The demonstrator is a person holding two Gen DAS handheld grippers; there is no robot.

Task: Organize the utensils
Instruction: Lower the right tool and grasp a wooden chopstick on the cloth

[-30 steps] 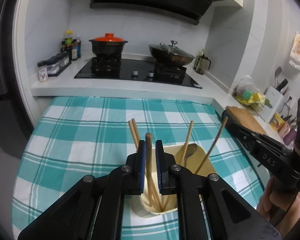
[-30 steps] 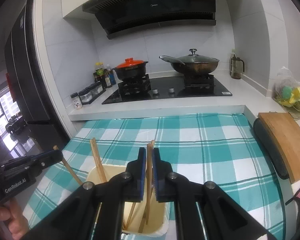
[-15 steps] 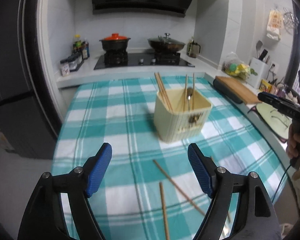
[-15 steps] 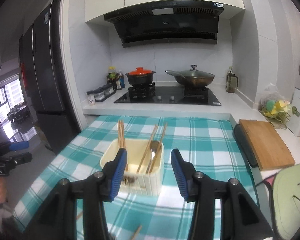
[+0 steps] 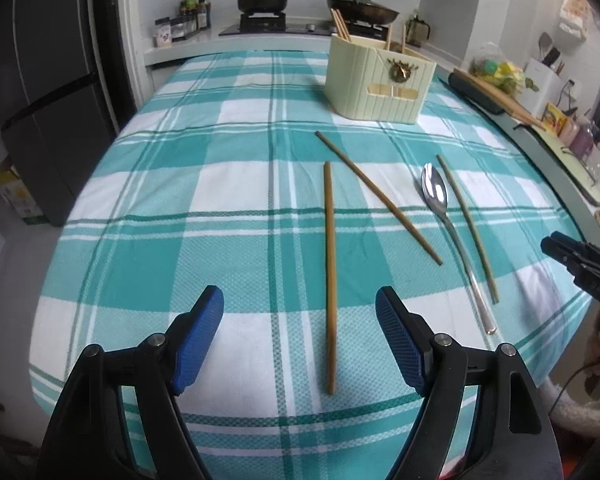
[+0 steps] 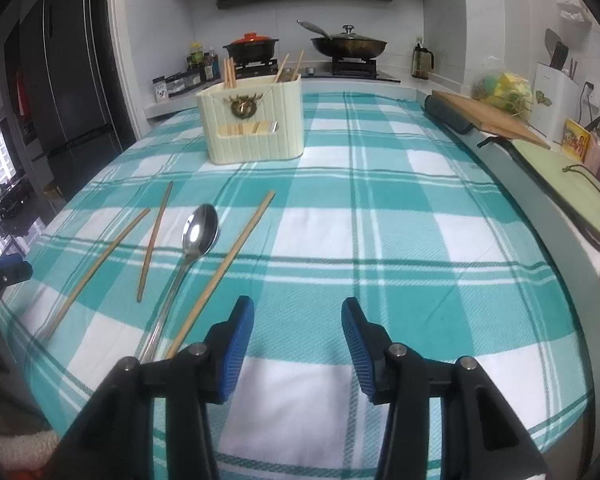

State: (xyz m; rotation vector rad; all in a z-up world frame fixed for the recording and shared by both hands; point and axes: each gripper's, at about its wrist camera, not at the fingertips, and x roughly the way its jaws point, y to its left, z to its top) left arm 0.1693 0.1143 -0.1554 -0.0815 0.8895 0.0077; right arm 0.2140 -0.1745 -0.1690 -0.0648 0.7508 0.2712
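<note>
Utensil holder partly filled; loose utensils laid out on the checked cloth.

A cream ribbed utensil holder (image 5: pixel 378 80) is seen at the far side of the teal-checked tablecloth (image 5: pixel 204 200); chopsticks are stood upright in its left compartment and more sticks in the right one, where a spoon cannot be made out. Three loose chopsticks (image 5: pixel 330 276) and a metal spoon (image 5: pixel 436 194) are laid flat nearer the camera. The left gripper (image 5: pixel 299 334) is held wide, empty, its jaws to either side of the nearest chopstick. The right gripper (image 6: pixel 298 334) is likewise spread wide and empty.
</note>
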